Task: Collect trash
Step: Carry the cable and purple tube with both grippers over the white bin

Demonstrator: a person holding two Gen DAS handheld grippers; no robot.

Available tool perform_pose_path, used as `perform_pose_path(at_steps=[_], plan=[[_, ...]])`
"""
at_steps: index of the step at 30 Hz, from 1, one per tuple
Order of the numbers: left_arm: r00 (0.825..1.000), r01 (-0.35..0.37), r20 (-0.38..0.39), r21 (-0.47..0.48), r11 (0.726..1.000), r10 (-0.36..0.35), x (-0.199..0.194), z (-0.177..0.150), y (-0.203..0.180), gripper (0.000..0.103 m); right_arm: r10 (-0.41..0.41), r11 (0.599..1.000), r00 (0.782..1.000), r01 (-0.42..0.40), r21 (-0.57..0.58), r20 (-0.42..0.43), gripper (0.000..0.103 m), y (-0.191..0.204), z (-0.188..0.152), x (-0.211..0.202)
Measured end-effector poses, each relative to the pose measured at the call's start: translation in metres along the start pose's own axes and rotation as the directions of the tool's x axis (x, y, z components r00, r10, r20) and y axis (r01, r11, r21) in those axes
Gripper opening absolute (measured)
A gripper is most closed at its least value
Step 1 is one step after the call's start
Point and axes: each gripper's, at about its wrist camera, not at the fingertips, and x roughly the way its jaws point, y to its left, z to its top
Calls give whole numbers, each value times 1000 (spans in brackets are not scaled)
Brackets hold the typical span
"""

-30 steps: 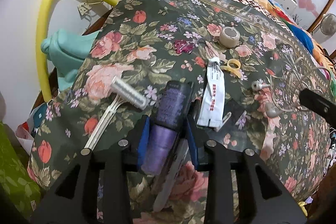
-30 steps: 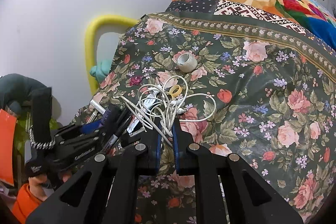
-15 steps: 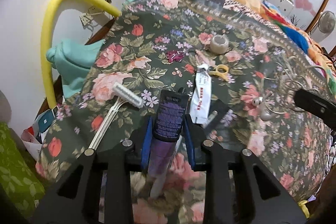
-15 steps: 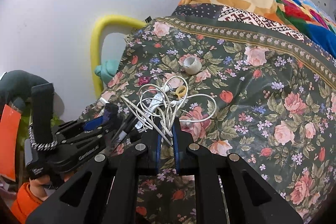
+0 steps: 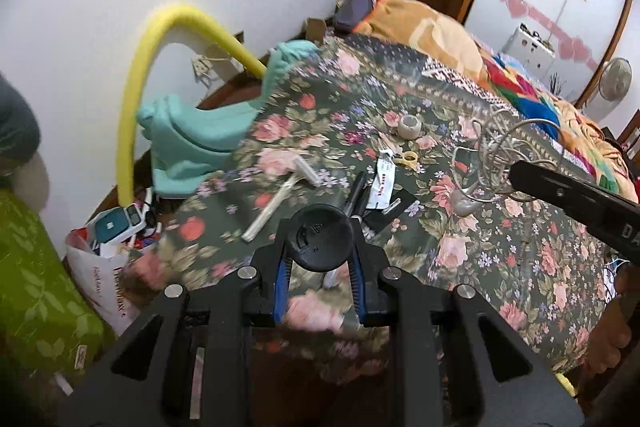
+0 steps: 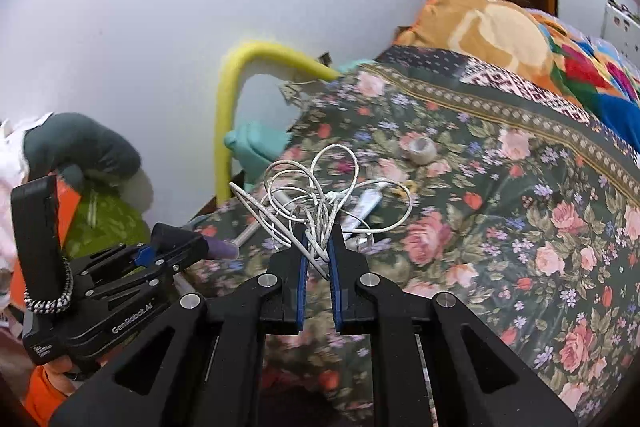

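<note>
Trash in both grips: our left gripper (image 5: 320, 259) clamps a bottle (image 5: 321, 242) at lower centre, our right gripper (image 6: 318, 259) pinches tangled cable (image 6: 320, 187) mid-frame, lifted above the bed (image 6: 520, 227), presumably bound for the bag (image 5: 100, 267) at lower left.

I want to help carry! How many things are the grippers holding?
2. The left gripper holds a purple bottle, seen cap-first. The right gripper holds a tangled white cable. Nothing else looks held.

We see a room evenly lit by soft indoor light, fisheye-curved with black corners. Motion blur smears the floral bedspread (image 5: 500, 251) nearest us; the white wall (image 6: 160, 27) shows soft shadows.
</note>
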Motion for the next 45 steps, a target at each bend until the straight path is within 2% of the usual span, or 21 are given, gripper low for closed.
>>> perform_pose_path(at_steps=[4,11,17,24,29,36,40,45], plan=[[999,-23,21,-31,999,24,-30,-15,17,25,34,999,999,-34,-37,2,9,30,-8,-7],[993,-101,47,-102,990,106,-74,-53,56,25,95,988,995,-98,-120,-25,9,85,-25,-9],[983,-170,42,-180,969,181,-106,-93,96,25,147,963,987,-159,-216,-72,9,138,-48,-2],[969,-242,-10,-266,933,248,-123,-141,138,25,185,926,971,-224,-303,-152,9,189,-79,18],[957,-287,-54,-315,905,285,-123,-172,163,25,208,896,947,-285,-342,-245,9,224,-104,42],[951,-307,-150,-352,884,270,-96,-206,191,25,187,864,913,-329,-382,-361,9,258,-133,80],[944,-313,-224,-382,870,241,-70,-223,210,25,160,859,894,-336,-387,-419,9,268,-145,106],[934,-296,-314,-424,856,168,-36,-242,234,25,127,860,869,-337,-383,-479,9,275,-153,137]])
